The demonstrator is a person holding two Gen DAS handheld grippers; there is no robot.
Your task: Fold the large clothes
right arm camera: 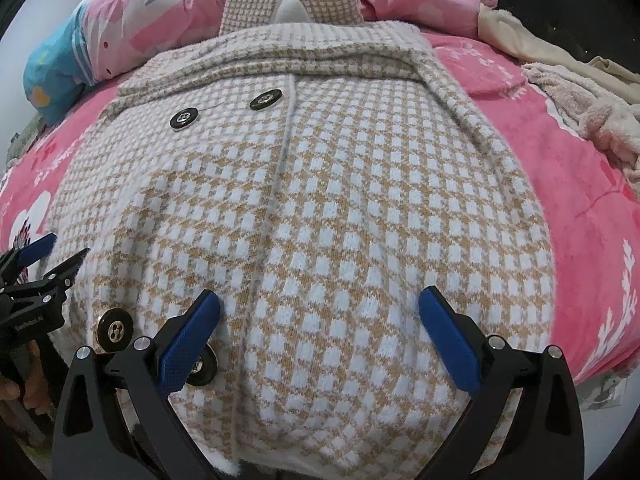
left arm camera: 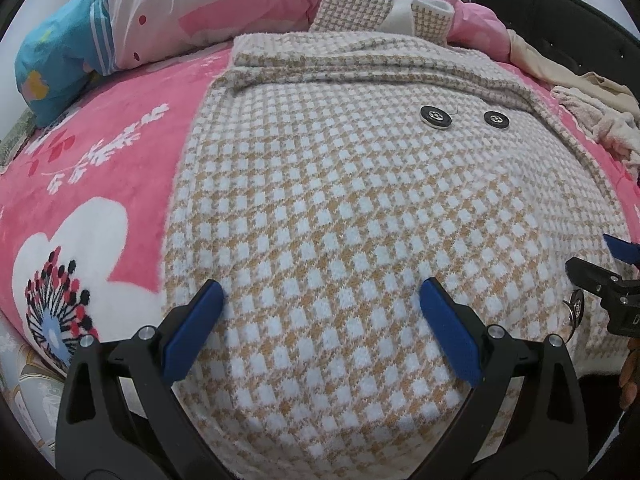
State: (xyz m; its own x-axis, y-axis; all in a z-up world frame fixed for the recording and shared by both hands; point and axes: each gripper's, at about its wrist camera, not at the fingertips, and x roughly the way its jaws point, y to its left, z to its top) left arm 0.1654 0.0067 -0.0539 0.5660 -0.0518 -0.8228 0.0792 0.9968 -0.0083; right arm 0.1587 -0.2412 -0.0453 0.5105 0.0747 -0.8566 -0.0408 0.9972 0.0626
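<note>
A tan-and-white houndstooth knit coat (left arm camera: 340, 208) lies flat on the bed, sleeves folded across its upper part, collar at the far end; it also fills the right wrist view (right arm camera: 320, 208). Black buttons (left arm camera: 436, 117) sit on its upper front, and more buttons (right arm camera: 116, 330) near its near edge. My left gripper (left arm camera: 322, 300) is open and empty over the coat's near left part. My right gripper (right arm camera: 320, 308) is open and empty over the near middle. Each gripper shows at the other view's edge: the right one (left arm camera: 608, 280), the left one (right arm camera: 44, 264).
A pink flowered blanket (left arm camera: 100, 168) covers the bed. A pink and blue duvet (left arm camera: 132, 28) is heaped at the far end. Beige and fluffy cloths (right arm camera: 580, 96) lie at the far right, a dark headboard (left arm camera: 560, 20) behind them.
</note>
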